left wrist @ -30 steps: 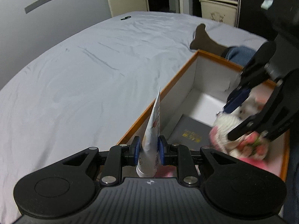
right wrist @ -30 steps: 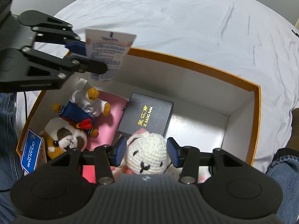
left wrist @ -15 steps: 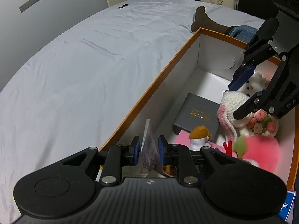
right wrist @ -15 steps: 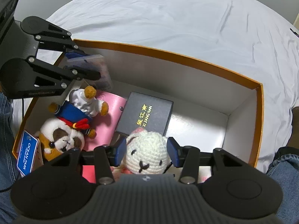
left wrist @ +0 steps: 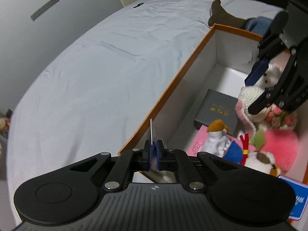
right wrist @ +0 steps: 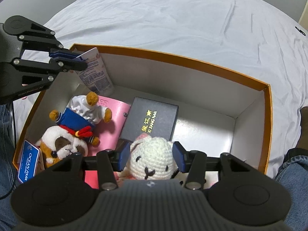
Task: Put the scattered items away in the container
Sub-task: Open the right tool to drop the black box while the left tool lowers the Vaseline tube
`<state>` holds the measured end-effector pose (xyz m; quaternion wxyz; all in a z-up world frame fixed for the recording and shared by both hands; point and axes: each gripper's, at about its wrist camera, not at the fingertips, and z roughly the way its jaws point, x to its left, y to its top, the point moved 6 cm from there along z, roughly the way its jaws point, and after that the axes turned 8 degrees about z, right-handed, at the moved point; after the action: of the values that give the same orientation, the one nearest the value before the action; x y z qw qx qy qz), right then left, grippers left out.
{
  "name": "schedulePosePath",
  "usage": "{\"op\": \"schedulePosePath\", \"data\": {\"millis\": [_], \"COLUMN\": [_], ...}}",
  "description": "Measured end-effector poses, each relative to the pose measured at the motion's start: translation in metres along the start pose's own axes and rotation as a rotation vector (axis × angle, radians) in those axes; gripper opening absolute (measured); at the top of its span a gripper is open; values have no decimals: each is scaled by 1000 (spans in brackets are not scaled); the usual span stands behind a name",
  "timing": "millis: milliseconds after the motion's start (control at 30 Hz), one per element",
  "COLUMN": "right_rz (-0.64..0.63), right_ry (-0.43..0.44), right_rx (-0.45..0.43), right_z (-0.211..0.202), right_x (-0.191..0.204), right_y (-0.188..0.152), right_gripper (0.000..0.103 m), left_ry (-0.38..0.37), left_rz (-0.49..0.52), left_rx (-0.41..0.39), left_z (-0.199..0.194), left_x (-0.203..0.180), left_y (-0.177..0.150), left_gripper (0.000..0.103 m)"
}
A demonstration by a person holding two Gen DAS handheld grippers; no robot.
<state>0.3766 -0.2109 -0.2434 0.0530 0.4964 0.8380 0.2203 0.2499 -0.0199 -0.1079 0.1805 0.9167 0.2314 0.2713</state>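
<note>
Tube, light and squashy, is pinched by its flat crimped end in the left gripper; right gripper squeezes the soft crochet bunny over the box

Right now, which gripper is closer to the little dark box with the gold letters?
The right gripper. Holding the white bunny, it sits right beside the dark box. The left gripper holds the tube in the far corner.
</note>
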Motion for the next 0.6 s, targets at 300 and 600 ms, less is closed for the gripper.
{"op": "schedulePosePath", "data": {"millis": [300,600], "right_rz": [26,126], "right_ry": [-2,-98], "right_rx": [-9,-159], "right_z": [-2,-16], "right_x": [5,14], "right_y": [3,-3], "right_gripper": [53,60], "left_ry": [30,23], "left_rz": [17,-112], "left_rx": [-21,-77], "left_z": [-3,-27], "left_x": [0,6], "left_y": [0,0], "left_gripper": [12,28]}}
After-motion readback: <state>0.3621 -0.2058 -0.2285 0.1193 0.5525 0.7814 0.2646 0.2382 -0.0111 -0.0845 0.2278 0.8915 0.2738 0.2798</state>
